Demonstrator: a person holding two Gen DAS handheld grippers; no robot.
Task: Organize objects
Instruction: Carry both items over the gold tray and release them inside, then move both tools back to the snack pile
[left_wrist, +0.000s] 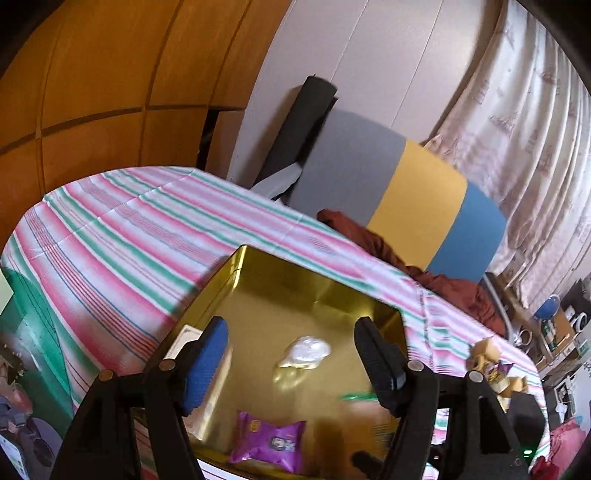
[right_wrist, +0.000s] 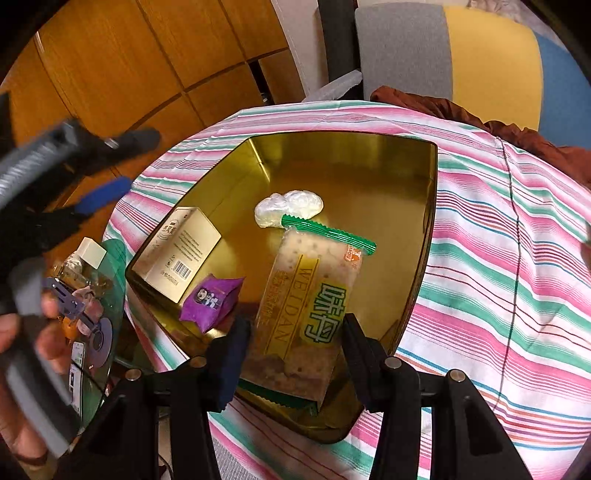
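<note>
Right now your right claw (right_wrist: 293, 350) is clamped on the cracker packet (right_wrist: 310, 295), one pad on each long edge, with the packet's far, green-sealed end reaching into the gold tin (right_wrist: 421, 229). Over on the other side, your left claw (left_wrist: 291, 354) hangs spread wide with nothing between its pads, up above the tin.

Watch the risks. That packet looks slick and is held only by its near end, so it may sag or twist out of the grip if you swing it. Let go too near the front rim and it could tip over the edge onto the striped tabletop (right_wrist: 498, 258). Squeeze harder and the crackers will probably crumble.

Straight beyond the packet's tip lies the small white bag (right_wrist: 290, 206), just touching the green seal in this view. Left of the packet sits the purple sachet (right_wrist: 210, 299), and left again the cream box (right_wrist: 181, 251) leans against the tin's wall. From the left wrist view, more small snacks (left_wrist: 491, 362) wait on the cloth outside the tin, to the right.
</note>
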